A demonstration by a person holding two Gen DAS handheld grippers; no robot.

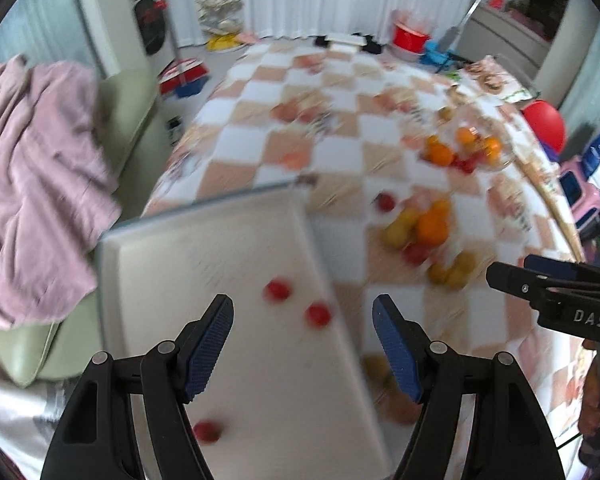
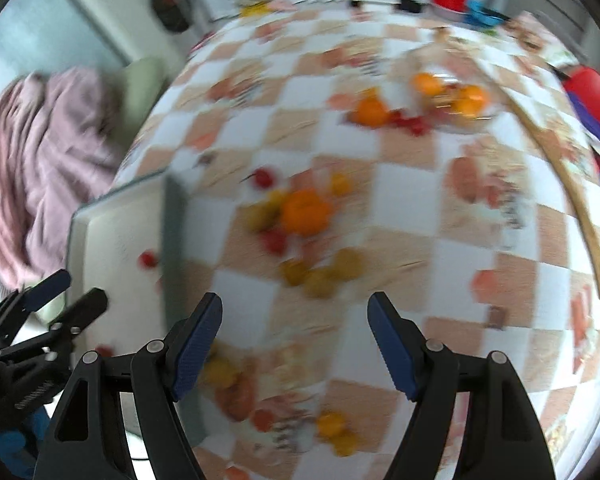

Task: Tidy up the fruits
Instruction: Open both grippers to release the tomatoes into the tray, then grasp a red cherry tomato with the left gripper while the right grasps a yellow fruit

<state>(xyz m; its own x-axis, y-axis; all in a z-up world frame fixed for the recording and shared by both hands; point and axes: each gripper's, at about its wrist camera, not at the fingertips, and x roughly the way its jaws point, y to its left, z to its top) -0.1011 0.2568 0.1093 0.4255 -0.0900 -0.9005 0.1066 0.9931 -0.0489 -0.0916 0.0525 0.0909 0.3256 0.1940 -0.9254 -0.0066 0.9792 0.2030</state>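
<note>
A white tray [image 1: 180,256] lies at the table's near left; it also shows in the right wrist view [image 2: 112,236]. Three small red fruits [image 1: 277,290] lie in it. A loose pile of an orange [image 1: 432,228], yellow fruits [image 1: 452,270] and red ones sits on the checkered cloth right of the tray; the orange also shows in the right wrist view [image 2: 305,211]. My left gripper [image 1: 303,314] is open and empty above the tray. My right gripper [image 2: 295,312] is open and empty above the cloth, near the yellow fruits [image 2: 320,272]. Both views are blurred.
A clear bowl with oranges [image 1: 476,144] stands farther back on the right, with an orange [image 2: 370,112] beside it. More fruits [image 2: 332,426] lie near the front edge. A pink blanket [image 1: 32,184] on a green seat is left of the table. A wooden stick [image 2: 576,200] lies on the right.
</note>
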